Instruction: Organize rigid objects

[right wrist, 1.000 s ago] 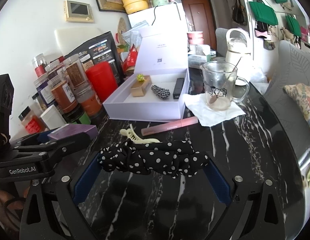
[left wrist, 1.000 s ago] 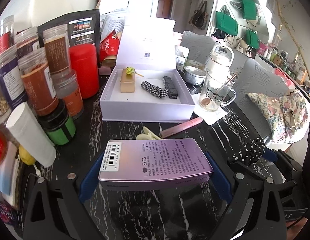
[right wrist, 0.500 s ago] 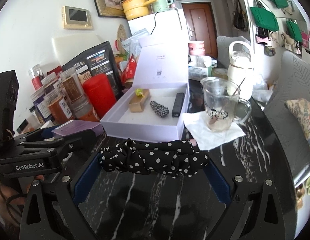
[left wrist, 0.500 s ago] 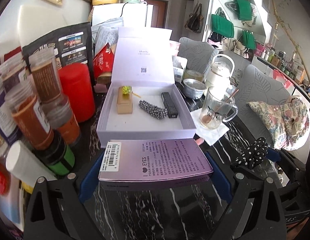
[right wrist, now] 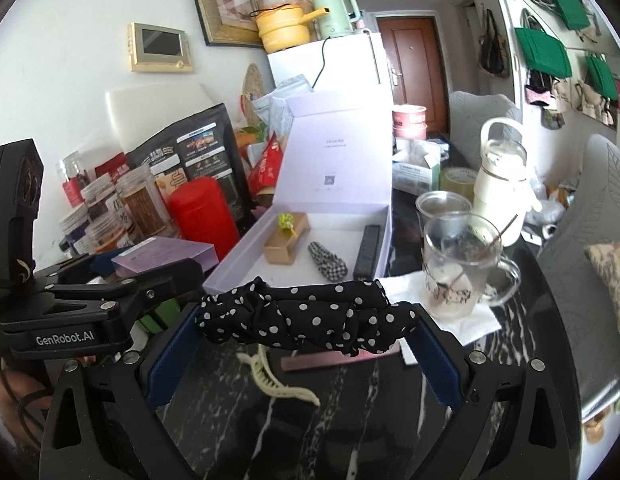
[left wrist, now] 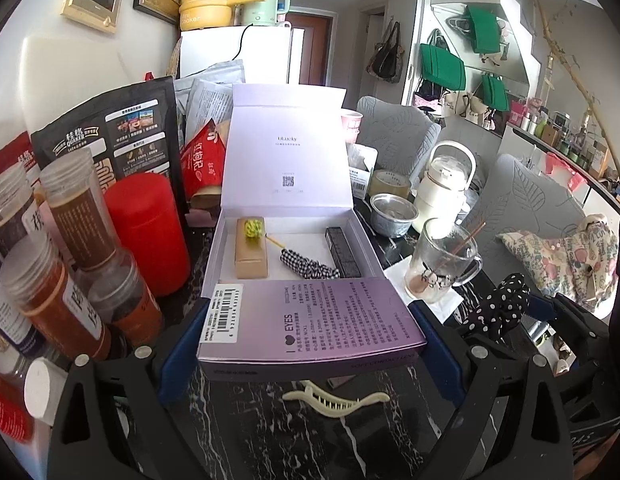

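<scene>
My left gripper [left wrist: 310, 336] is shut on a purple carton [left wrist: 310, 320] and holds it above the table, at the front edge of the open white gift box [left wrist: 214, 256]. My right gripper [right wrist: 306, 324] is shut on a black polka-dot scrunchie [right wrist: 306, 320], held just before the same gift box [right wrist: 238, 256]. In the box lie a tan block with a yellow-green flower pin [left wrist: 250, 252], a checked hair tie [left wrist: 306, 266] and a black bar [left wrist: 343, 252]. A cream claw clip [left wrist: 335, 400] and a pink stick [right wrist: 329, 360] lie on the dark marble table below.
Spice jars [left wrist: 66, 248] and a red canister [left wrist: 148, 232] crowd the left. A glass mug [left wrist: 441, 264] on a napkin, a steel cup [left wrist: 391, 214] and a white bottle [left wrist: 443, 184] stand right of the box. The box lid [left wrist: 288, 148] stands upright behind.
Both grippers have risen and moved forward toward the gift box with their loads. The claw clip and pink stick now lie beneath them.
</scene>
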`<action>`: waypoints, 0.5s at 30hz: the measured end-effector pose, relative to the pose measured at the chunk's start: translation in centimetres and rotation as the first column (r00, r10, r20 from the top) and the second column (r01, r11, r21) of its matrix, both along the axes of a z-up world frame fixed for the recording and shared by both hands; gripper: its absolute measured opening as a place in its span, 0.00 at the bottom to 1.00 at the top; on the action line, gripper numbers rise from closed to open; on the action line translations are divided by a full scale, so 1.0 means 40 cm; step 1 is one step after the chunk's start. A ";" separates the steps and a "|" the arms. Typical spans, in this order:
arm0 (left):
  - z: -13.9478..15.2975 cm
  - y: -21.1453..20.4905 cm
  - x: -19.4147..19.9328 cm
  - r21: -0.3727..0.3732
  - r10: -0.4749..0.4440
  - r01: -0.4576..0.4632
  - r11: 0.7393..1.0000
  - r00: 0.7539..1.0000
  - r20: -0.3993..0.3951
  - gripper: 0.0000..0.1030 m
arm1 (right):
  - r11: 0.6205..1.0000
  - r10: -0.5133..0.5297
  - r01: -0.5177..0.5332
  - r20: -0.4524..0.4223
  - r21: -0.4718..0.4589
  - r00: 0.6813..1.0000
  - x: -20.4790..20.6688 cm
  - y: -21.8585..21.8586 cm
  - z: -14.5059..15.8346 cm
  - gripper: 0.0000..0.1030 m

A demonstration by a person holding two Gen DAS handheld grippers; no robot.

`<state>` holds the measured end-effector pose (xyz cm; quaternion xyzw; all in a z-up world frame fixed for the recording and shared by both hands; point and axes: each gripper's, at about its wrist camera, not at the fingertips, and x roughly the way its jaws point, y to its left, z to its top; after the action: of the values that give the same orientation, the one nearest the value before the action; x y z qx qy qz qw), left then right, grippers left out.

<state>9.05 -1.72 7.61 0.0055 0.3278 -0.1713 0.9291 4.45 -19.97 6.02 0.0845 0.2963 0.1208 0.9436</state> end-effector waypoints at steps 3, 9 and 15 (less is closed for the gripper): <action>0.009 -0.002 0.030 -0.001 0.003 -0.003 1.000 1.000 0.007 0.94 | 1.000 0.003 -0.003 0.008 -0.001 1.000 0.026 -0.003 0.011 0.96; 0.023 -0.003 0.082 0.000 0.013 -0.013 1.000 1.000 0.023 0.94 | 1.000 0.002 -0.002 0.027 0.001 1.000 0.079 -0.017 0.034 0.96; 0.033 -0.009 0.139 0.018 0.022 -0.023 1.000 0.999 0.039 0.94 | 1.000 -0.003 0.003 0.030 -0.008 1.000 0.137 -0.026 0.042 0.97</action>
<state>14.61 -2.07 8.91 0.0137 0.3114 -0.1576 0.9370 9.92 -21.00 7.72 0.0792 0.2824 0.1193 0.9485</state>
